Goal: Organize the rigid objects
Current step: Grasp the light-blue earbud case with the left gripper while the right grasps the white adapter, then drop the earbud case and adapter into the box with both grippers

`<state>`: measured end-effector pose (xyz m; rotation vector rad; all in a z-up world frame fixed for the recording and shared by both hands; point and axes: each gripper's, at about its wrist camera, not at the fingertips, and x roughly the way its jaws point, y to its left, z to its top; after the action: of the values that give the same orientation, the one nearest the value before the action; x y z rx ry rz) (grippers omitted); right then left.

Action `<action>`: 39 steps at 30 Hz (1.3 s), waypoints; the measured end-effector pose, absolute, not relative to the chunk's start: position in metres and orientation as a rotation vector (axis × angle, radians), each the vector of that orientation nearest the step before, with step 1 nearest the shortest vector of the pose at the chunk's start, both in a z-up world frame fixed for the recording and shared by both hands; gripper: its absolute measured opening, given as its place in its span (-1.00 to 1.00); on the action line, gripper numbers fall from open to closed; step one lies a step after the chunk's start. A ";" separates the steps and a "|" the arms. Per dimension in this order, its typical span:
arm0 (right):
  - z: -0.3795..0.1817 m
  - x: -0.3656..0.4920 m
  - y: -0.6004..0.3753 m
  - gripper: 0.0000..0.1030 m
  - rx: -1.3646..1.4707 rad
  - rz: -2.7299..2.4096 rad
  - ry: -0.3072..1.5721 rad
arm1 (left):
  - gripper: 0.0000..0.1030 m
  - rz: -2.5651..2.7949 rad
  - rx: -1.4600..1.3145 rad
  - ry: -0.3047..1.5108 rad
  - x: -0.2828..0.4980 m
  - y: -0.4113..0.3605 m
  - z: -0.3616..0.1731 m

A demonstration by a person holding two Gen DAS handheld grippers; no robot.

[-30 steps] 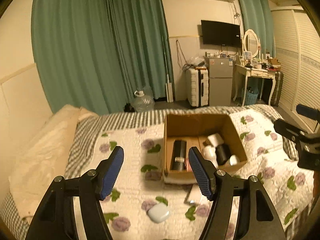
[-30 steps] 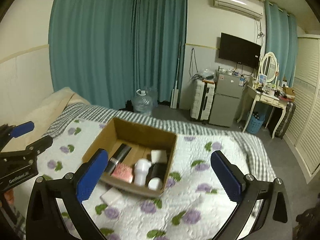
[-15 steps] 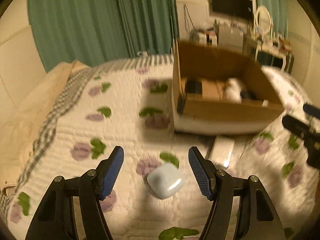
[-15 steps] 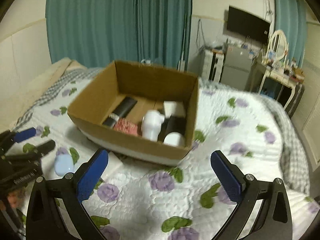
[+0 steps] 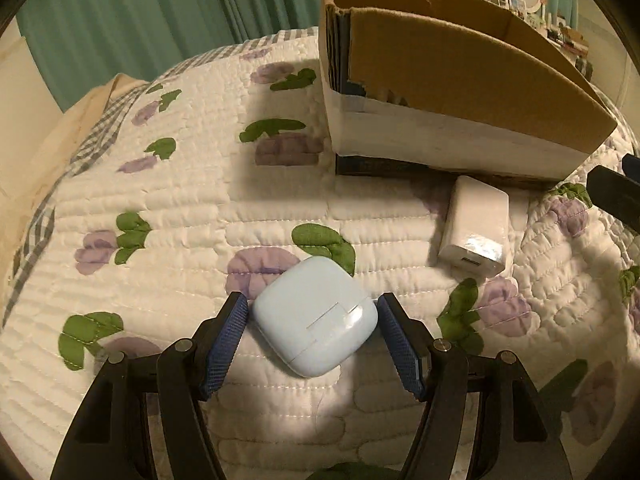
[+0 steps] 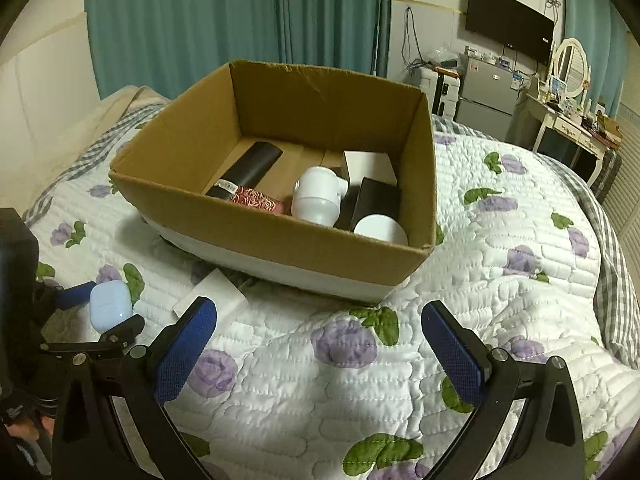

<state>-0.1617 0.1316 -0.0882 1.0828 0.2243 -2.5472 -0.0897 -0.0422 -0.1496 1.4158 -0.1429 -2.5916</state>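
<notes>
A bedroom with teal curtains, and a bed (image 5: 280, 208) under a white quilt printed with purple flowers carries everything. Nearest, the left gripper (image 5: 312, 324) sits low on the quilt with its jaws apart, bracketing the pale blue earbud case (image 5: 316, 316); both blue pads look to be just touching or a hair off its sides, and I cannot tell which. The case lies skewed to the jaws, so they would meet it near its corners. To do this well, I would square the gripper to the flat sides, close gently so the smooth shell does not squirt out, then lift straight before swinging toward the box. At about 2 o'clock from the case lies a white power bank (image 5: 476, 228), just beside the front wall of the cardboard box (image 5: 460, 64), which stands at 1 o'clock. The right gripper (image 6: 320, 344) hovers over bare quilt, jaws wide apart and holding nothing. Further off, inside the box, lie a black cylinder (image 6: 250, 168), a white bottle (image 6: 318, 196) and other small things.
</notes>
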 end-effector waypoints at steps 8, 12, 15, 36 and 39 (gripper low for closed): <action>-0.094 -0.155 0.119 1.00 1.088 -2.509 0.261 | 0.14 -2.666 1.301 -0.073 -0.079 -0.044 -0.122; -0.101 -0.154 0.101 1.00 1.098 -2.452 0.287 | 0.14 -2.659 1.208 -0.063 -0.076 -0.055 -0.104; -0.114 -0.159 0.076 1.00 1.118 -2.399 0.332 | 0.14 -2.650 1.187 -0.040 -0.076 -0.064 -0.101; -0.149 -0.187 0.037 0.26 1.236 -2.274 0.388 | 0.14 -2.657 1.214 -0.049 -0.075 -0.061 -0.101; -0.140 -0.173 0.047 0.26 1.209 -2.277 0.379 | 0.14 -2.675 1.199 -0.068 -0.069 -0.053 -0.092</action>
<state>-0.1730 0.0474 -0.1398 1.2089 0.3786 -2.2766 -0.0694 -0.0526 -0.0921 1.1992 -0.0684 -2.6753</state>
